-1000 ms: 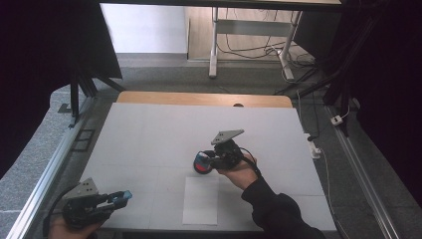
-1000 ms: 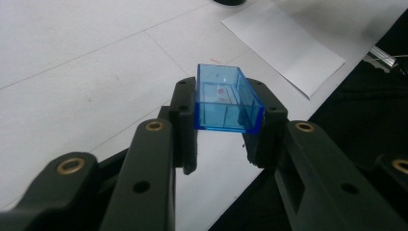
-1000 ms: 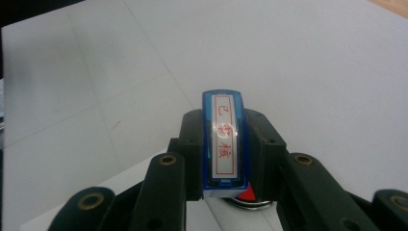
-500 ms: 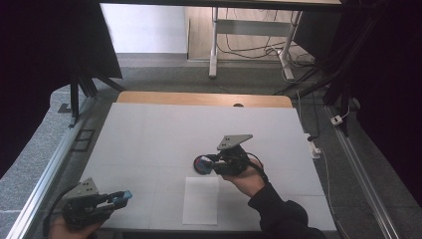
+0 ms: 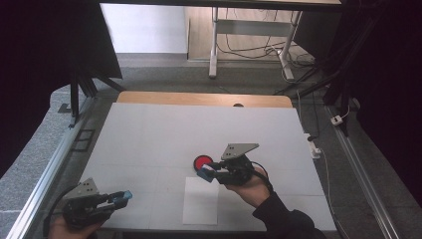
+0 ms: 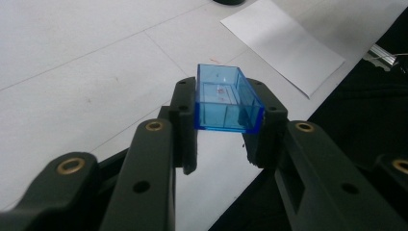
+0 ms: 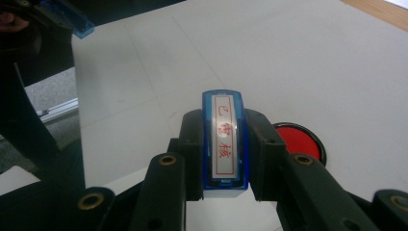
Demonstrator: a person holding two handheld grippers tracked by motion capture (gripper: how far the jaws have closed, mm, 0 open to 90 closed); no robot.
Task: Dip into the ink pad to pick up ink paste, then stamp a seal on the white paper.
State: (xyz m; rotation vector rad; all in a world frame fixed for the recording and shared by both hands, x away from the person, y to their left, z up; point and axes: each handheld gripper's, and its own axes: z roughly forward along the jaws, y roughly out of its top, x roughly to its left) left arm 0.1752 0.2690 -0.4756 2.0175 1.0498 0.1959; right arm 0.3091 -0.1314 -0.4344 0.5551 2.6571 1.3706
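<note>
Item one: our right gripper (image 5: pixel 209 174), jaws clamped on a blue stamp (image 7: pixel 224 144) with red characters on its white face, held above the white table (image 5: pixel 149 139), just beside the red ink pad (image 5: pixel 202 162) and over the far edge of the paper sheet (image 5: pixel 200 201); item two: our left gripper (image 5: pixel 122 198), at the table's near left corner, jaws clamped on the clear blue stamp cap (image 6: pixel 226 98), well apart from the stamp.

Left gripper (image 5: pixel 122 197) and right gripper (image 5: pixel 206 172): jaws clamped.
</note>
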